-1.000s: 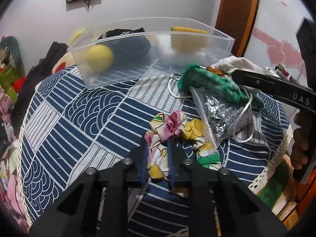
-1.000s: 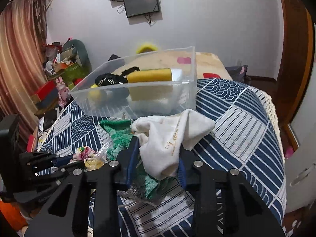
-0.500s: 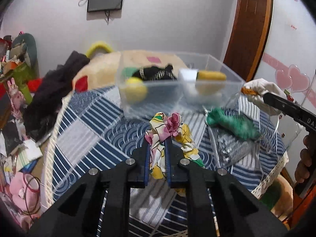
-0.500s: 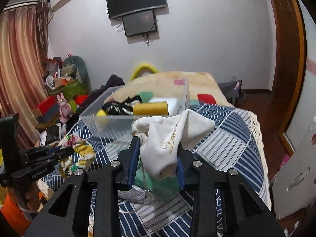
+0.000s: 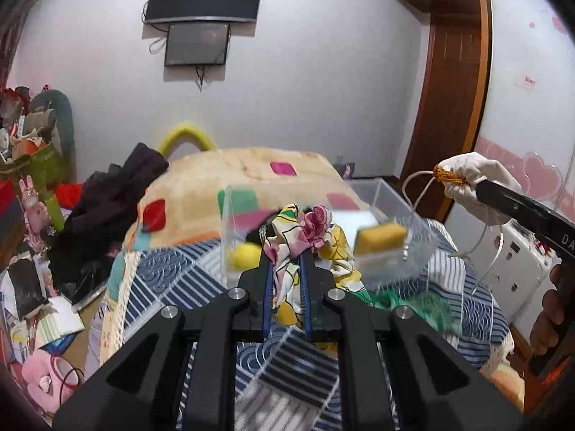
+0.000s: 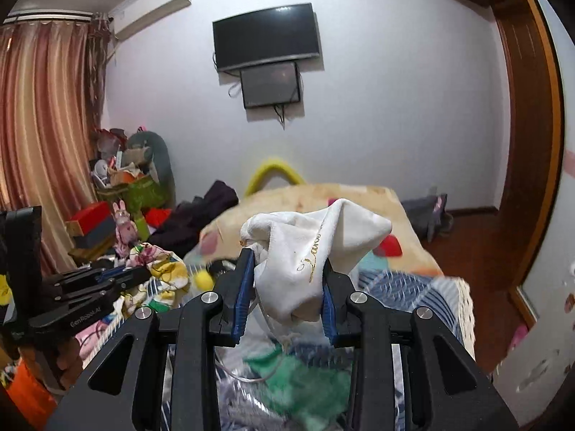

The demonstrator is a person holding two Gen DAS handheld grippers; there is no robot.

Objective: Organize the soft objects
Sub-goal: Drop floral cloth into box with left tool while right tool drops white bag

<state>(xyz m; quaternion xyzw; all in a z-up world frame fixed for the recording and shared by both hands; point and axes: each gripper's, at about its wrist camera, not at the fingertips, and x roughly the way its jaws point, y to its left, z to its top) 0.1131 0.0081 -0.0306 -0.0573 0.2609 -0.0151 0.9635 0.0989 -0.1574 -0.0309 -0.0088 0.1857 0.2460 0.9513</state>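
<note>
One patterned bedspread (image 5: 201, 283), wall-mounted TV (image 6: 266, 36)

White wall (image 6: 377, 115), mounted television (image 6: 266, 36)

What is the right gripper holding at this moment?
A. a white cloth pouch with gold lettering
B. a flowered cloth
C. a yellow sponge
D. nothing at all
A: in the right wrist view the right gripper is clamped on the white cloth pouch with gold lettering, while the flowered cloth sits in the left gripper.
</note>
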